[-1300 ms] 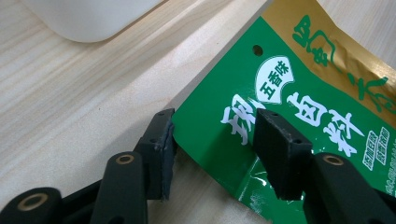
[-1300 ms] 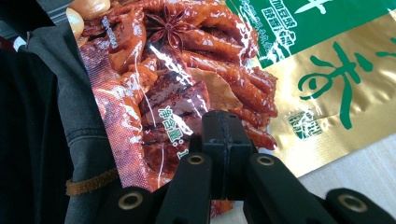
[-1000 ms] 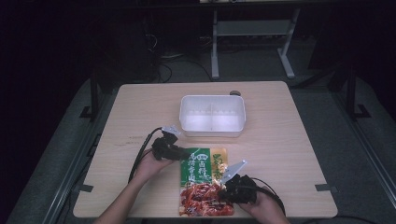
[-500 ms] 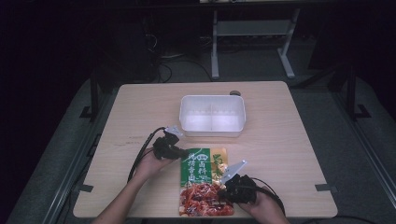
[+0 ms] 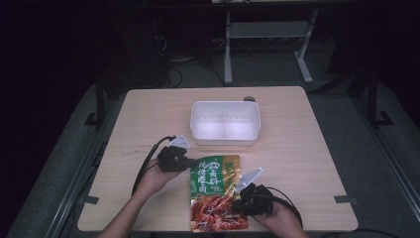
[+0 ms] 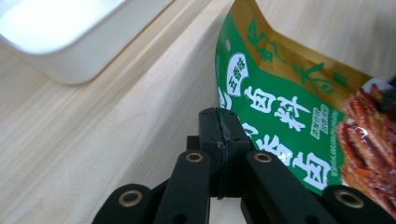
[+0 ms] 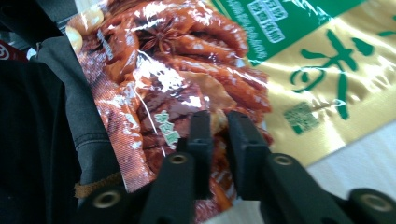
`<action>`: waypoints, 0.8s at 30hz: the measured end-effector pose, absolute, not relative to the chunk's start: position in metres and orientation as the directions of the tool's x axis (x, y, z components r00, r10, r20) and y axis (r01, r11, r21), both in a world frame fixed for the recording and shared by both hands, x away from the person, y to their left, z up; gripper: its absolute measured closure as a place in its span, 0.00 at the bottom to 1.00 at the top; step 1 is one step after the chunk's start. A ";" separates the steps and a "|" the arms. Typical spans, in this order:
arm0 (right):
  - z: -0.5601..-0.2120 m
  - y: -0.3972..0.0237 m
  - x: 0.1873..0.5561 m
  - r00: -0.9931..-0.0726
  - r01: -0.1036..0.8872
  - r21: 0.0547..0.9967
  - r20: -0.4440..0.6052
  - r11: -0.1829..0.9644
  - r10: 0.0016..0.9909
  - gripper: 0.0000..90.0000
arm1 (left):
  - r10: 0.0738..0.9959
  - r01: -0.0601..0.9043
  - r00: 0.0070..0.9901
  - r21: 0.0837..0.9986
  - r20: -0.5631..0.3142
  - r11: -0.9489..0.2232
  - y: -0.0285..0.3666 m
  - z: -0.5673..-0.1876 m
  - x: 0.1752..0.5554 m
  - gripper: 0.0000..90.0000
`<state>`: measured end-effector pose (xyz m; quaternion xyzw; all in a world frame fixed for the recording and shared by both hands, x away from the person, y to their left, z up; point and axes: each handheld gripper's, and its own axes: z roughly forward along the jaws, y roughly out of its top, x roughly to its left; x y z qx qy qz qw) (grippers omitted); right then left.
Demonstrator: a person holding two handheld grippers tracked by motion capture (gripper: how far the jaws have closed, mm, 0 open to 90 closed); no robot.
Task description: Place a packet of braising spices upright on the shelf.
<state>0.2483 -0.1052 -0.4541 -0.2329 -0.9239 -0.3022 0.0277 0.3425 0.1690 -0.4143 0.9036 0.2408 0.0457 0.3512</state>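
Two tongs: both at one food pouch on the bench, one per hand.

High view, pouch: lies flat near the front edge of the bench, green and gold print toward the middle, red-brown food picture toward the person.
High view, left tongs: at the pouch's left edge, near its upper corner; a hand holds them from the left, a black cable trailing behind.
High view, right tongs: over the pouch's lower right part, the hand coming in from the bottom edge.
High view, white tub: beyond the pouch toward the middle of the bench, apart from it.

Left gripper view, left tongs: jaws pressed together, pinching the pouch's edge; they have just been closing.
Left gripper view, pouch: its green side curves up from the pinched edge, the gold strip arching above the wood.
Left gripper view, white tub: upper left, well clear of the jaws.

Right gripper view, right tongs: jaws stand slightly spread with a narrow gap, having just been opening; the tips lie over the pouch's red-brown picture, and nothing shows pinched between them.
Right gripper view, pouch: glossy, the gold and green part at the right, bare wood at the lower right.
Right gripper view, sleeve: dark grey cloth just left of the pouch.
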 end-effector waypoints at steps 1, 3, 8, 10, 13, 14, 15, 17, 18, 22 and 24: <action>-0.452 -0.107 0.249 -0.885 0.456 0.548 0.194 0.701 0.424 0.83 | 0.466 0.399 0.881 0.665 -0.087 -0.631 0.170 -0.412 0.341 1.00; -0.447 -0.113 0.254 -0.871 0.475 0.567 0.196 0.673 0.450 0.77 | 0.463 0.393 0.882 0.679 -0.086 -0.621 0.172 -0.408 0.338 1.00; -0.433 -0.135 0.275 -0.814 0.532 0.616 0.183 0.582 0.551 0.49 | 0.449 0.362 0.891 0.707 -0.069 -0.608 0.172 -0.399 0.332 1.00; -0.431 -0.143 0.288 -0.797 0.558 0.623 0.217 0.549 0.564 0.43 | 0.447 0.352 0.893 0.711 -0.059 -0.609 0.171 -0.396 0.330 1.00; -0.432 -0.148 0.306 -0.780 0.592 0.610 0.268 0.527 0.566 0.39 | 0.441 0.337 0.896 0.721 -0.049 -0.605 0.169 -0.393 0.328 1.00; -0.432 -0.148 0.306 -0.780 0.592 0.610 0.268 0.527 0.566 0.39 | 0.441 0.337 0.896 0.721 -0.049 -0.605 0.169 -0.393 0.328 1.00; -0.436 -0.149 0.321 -0.773 0.609 0.604 0.305 0.514 0.557 0.38 | 0.436 0.329 0.899 0.726 -0.045 -0.605 0.169 -0.390 0.327 1.00; -0.439 -0.148 0.333 -0.768 0.624 0.580 0.331 0.524 0.548 0.36 | 0.430 0.319 0.902 0.730 -0.038 -0.604 0.168 -0.387 0.325 1.00; -0.440 -0.146 0.338 -0.767 0.627 0.575 0.338 0.526 0.545 0.35 | 0.427 0.316 0.903 0.731 -0.037 -0.605 0.168 -0.386 0.324 1.00; -0.438 -0.138 0.351 -0.781 0.619 0.575 0.381 0.535 0.494 0.33 | 0.418 0.302 0.908 0.739 -0.030 -0.602 0.167 -0.381 0.322 1.00; -0.438 -0.134 0.355 -0.789 0.611 0.584 0.398 0.535 0.467 0.35 | 0.413 0.295 0.910 0.742 -0.026 -0.602 0.166 -0.379 0.321 1.00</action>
